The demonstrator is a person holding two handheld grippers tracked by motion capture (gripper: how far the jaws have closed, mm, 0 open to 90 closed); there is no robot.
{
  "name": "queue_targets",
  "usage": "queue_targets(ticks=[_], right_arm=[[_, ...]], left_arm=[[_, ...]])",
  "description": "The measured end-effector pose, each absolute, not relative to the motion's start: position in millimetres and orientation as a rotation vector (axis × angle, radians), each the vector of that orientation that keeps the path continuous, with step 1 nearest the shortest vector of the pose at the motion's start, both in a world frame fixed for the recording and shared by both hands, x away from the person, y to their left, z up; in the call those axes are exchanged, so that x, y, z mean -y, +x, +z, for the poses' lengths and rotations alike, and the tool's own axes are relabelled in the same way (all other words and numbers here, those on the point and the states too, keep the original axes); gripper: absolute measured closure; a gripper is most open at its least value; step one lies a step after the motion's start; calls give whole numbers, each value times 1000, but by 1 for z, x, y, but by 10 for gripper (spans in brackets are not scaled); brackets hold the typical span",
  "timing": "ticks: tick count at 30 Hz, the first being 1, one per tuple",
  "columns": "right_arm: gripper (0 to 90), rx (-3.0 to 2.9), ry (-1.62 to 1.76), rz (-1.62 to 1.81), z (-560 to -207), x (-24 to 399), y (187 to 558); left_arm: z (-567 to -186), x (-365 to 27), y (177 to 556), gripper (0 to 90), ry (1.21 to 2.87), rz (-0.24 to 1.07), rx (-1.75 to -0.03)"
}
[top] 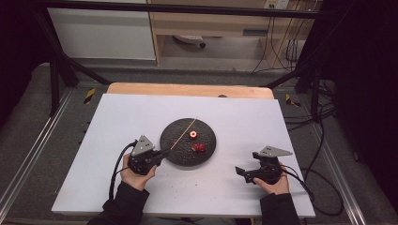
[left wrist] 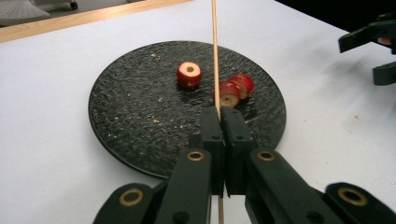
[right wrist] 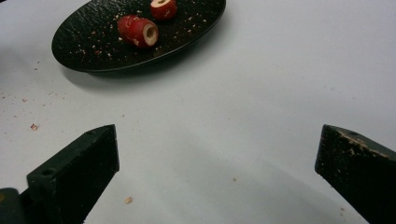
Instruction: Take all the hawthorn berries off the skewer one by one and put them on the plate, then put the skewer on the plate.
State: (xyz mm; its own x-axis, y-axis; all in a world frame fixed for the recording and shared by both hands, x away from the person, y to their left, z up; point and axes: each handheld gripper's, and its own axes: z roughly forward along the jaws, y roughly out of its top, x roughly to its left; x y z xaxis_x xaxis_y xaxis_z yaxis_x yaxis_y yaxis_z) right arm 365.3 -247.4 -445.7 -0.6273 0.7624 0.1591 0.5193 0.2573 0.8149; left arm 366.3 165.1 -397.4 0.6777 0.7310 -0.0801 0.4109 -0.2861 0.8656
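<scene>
Black and rough-textured, the round plate (top: 187,140) sits near the middle of your white desk (top: 117,187) in the high view. On it lie two red fruit pieces: a cored one (top: 193,135) standing near the centre and another (top: 198,147) just nearer and to the right. Your left claw (top: 162,153) is at the plate's near-left rim, clamped on a thin wooden skewer (top: 184,133) that slants up and away over the plate. Your right claw (top: 240,172) rests well to the right of the plate, low over the desk.

From the left gripper view, your left claw (left wrist: 219,116) has its black jaws pressed together on the skewer (left wrist: 215,46), a pale straight stick running far over the plate (left wrist: 121,121). The cored piece (left wrist: 189,75) shows a pale, hollow top and glossy red skin; the other fruit (left wrist: 236,90) looks like two slices leaning together, just right of the skewer. Crumbs speckle the pebbled plate.

From the right gripper view, your right claw (right wrist: 217,154) stands wide apart over bare desk (right wrist: 261,84), holding nothing. Far left sits the plate (right wrist: 93,58) with the sliced fruit (right wrist: 137,30) lying on its side, hollow core facing you, and the cored piece (right wrist: 163,8) beyond it. Red flecks dot the desk.
</scene>
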Motion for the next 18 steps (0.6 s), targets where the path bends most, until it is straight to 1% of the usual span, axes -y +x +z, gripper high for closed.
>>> queue_targets(ticks=[18], right_arm=[[11,-2259,1193,1294,-449,251,363]], left_arm=[[-394,-147,406,884,1947,433,-970]])
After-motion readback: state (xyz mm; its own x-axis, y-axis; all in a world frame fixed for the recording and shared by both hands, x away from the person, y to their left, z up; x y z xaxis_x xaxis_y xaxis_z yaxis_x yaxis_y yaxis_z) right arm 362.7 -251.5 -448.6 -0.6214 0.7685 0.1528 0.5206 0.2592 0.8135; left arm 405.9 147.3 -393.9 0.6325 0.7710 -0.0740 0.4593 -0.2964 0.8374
